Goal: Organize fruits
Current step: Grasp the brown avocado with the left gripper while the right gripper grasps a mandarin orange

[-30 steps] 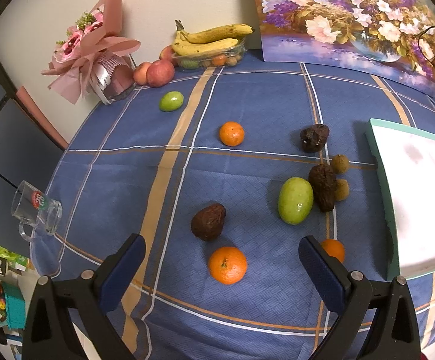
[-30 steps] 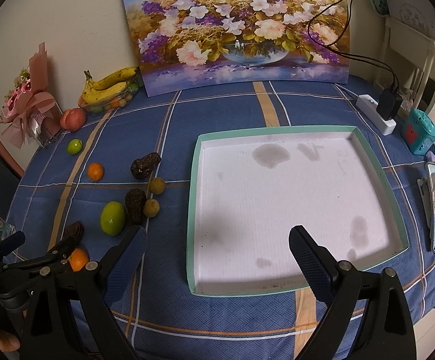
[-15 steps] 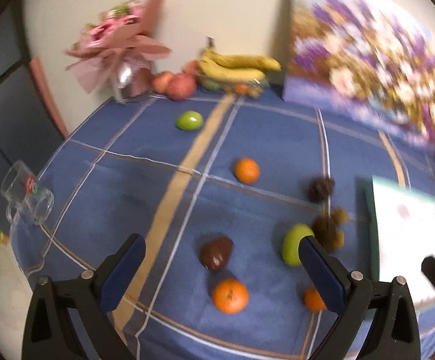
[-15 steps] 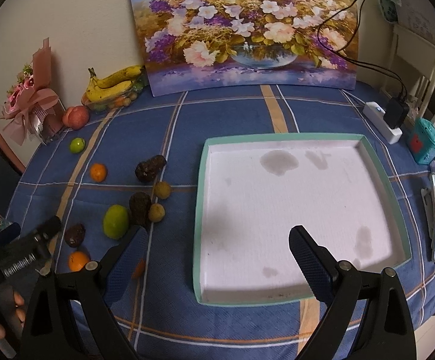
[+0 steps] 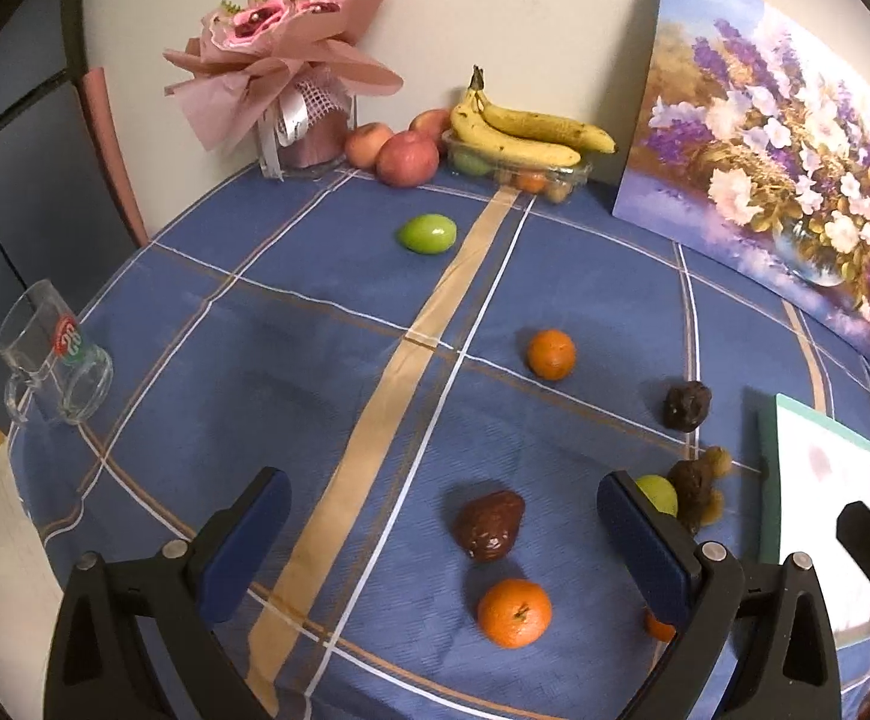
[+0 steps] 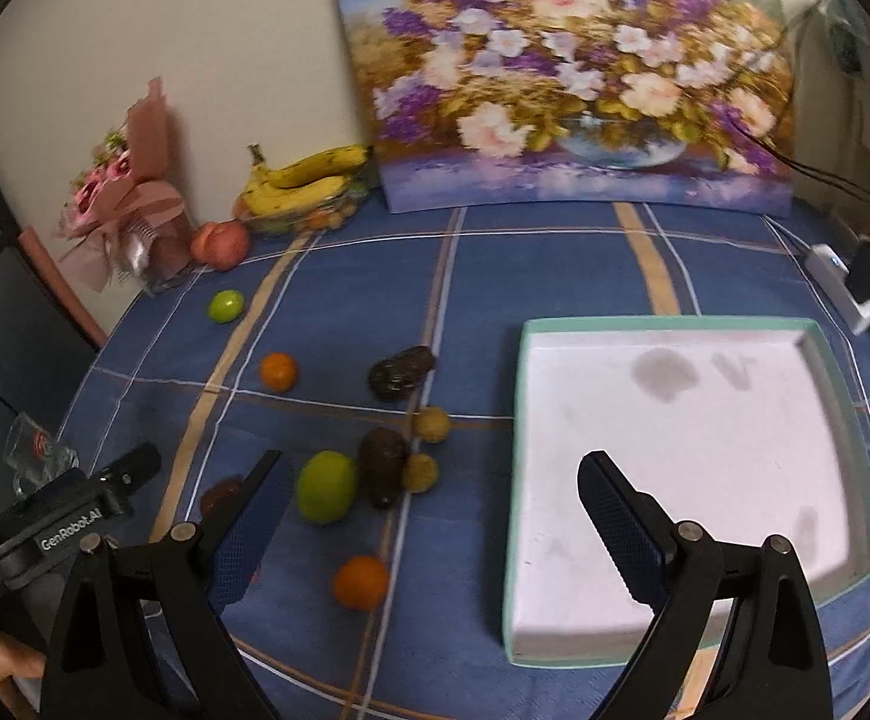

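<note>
Both jaws gape empty; the nearest orange (image 5: 514,612), firm, light and prone to rolling, should suit the left gripper (image 5: 444,540) pinching across its middle.

A tray (image 6: 843,396) lies on the right side of a table (image 6: 543,276), with loose fruit scattered to its left: an orange (image 6: 360,582) nearest the front, a mango (image 6: 326,486) and an avocado (image 6: 382,467) side by side behind it, and another orange (image 6: 278,371) farther back. Along the wall behind stand a bouquet (image 5: 282,54) at the left, then apples (image 5: 406,157), bananas (image 5: 525,129) on a box, and a painting (image 6: 567,78) leaning at the right. A mug (image 5: 54,354) lies on its side at the table's left edge.
</note>
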The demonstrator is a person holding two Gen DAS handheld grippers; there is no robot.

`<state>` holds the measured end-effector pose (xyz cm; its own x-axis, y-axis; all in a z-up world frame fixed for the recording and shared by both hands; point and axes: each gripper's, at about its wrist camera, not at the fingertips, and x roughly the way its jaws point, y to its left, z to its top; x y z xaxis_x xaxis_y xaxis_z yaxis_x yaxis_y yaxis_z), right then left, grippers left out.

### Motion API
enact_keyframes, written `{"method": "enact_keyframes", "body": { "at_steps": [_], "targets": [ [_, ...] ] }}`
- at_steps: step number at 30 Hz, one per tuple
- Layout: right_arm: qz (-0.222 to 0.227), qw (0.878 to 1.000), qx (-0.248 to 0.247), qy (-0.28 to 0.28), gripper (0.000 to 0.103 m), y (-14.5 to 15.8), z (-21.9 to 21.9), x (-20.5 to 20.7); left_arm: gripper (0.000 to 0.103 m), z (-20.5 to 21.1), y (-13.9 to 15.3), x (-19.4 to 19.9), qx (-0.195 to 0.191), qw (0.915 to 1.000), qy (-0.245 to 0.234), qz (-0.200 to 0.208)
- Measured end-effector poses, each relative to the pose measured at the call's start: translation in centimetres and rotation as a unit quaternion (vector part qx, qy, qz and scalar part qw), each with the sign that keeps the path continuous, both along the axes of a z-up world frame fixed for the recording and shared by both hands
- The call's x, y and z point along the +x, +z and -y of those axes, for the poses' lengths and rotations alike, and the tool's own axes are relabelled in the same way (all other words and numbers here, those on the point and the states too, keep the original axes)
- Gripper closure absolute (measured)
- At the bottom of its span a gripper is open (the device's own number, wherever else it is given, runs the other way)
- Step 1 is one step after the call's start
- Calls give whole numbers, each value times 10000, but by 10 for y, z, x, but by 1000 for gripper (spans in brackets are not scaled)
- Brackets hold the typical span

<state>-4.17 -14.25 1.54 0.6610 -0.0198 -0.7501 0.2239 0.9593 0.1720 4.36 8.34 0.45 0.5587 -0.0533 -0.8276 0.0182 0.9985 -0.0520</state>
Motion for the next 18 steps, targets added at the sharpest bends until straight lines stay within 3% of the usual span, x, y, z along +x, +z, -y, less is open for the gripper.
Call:
{"method": "enact_keyframes", "body": {
  "at_steps": [4,7,10,18],
  "targets": [
    [-40,9998,-23,194,9,-2,-14,7,0,-3,2,6,-140,9999,-15,-91],
    [-26,9995,-72,304,24,-2,-21,10,0,1,1,10,-117,9998,-119,-139],
    [-125,9990,-78,422,29,-7,-29,14,6,8,-5,16,-111,9991,-270,-322],
    [-1044,9920,175,694,49,-50,-44,31,16,22,-49,33,-193,9918,-478,-1172]
  ]
}}
